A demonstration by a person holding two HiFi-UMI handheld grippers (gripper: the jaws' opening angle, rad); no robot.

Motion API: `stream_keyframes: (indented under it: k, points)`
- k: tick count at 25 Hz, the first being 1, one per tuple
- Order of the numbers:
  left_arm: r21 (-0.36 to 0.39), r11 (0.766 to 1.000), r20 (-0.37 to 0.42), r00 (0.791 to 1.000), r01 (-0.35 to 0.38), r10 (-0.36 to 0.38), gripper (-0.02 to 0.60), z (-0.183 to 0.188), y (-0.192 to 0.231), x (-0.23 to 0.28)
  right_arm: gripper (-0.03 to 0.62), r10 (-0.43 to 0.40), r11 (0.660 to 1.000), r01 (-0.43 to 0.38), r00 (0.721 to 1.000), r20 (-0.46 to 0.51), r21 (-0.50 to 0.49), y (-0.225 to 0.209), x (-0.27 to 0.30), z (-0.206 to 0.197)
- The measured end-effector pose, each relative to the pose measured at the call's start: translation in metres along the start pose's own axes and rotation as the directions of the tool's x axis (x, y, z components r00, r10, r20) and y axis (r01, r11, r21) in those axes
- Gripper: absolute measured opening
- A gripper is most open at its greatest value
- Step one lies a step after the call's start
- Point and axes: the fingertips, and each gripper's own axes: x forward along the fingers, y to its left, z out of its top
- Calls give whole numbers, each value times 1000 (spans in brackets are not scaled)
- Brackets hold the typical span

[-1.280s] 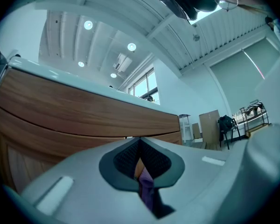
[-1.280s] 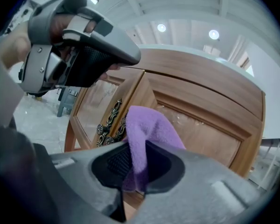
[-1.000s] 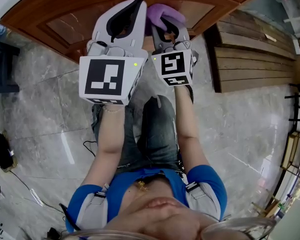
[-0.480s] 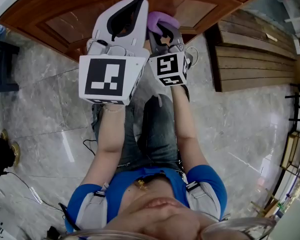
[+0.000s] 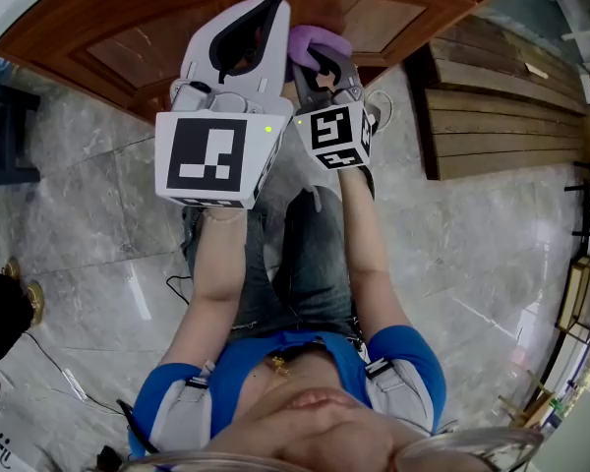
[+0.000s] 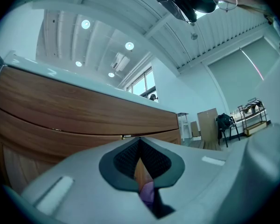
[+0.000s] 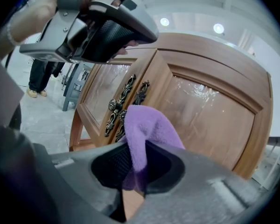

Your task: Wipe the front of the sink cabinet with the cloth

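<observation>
The sink cabinet (image 5: 157,37) is brown wood with two panelled doors (image 7: 210,111) and ornate metal handles (image 7: 123,104) at the seam. A purple cloth (image 5: 320,39) is clamped in my right gripper (image 5: 320,59), and its folded end (image 7: 149,129) sticks out of the jaws against the right door near the handles. My left gripper (image 5: 268,10) hangs just left of the right one, shut, with nothing held. It points at the cabinet's upper front (image 6: 84,111). In the right gripper view the left gripper (image 7: 142,34) shows at the upper left.
Wooden slats (image 5: 501,106) lie on the grey marble floor (image 5: 79,224) right of the cabinet. A dark object (image 5: 0,126) stands at the left and cables (image 5: 49,362) trail near it. A standing person's legs (image 7: 42,73) show far left of the cabinet.
My right gripper and the cloth shifted a little left toward the door seam, closer to the left gripper. The left gripper has stayed still.
</observation>
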Motion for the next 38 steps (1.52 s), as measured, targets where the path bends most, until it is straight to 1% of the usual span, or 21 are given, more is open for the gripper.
stream_keyframes:
  k: [4,15,23,32,38]
  points:
    - [-17,1000,-12,1000,16,-16,1,-4,-4,5,57,6,1000,-6,1000,-2,7,-4,0,-2]
    - [-6,999,-17,999,43,-43,0,-7,-12,12,57,-9,1000,9,1000,-30,17,-25,-7,-17]
    - [-12,998,-19,998,55,-55,0,-10,-16,17,57,-36,999,37,998,-60,13,-45,-15,-33]
    - [-34,996,-17,997,77,-78,1,-12,-22,23,58,-62,998,63,995,-82,20,-67,-23,-45]
    - [-50,993,-13,994,105,-106,1,-13,-34,28,58,-71,997,72,992,-103,11,-77,-27,-54]
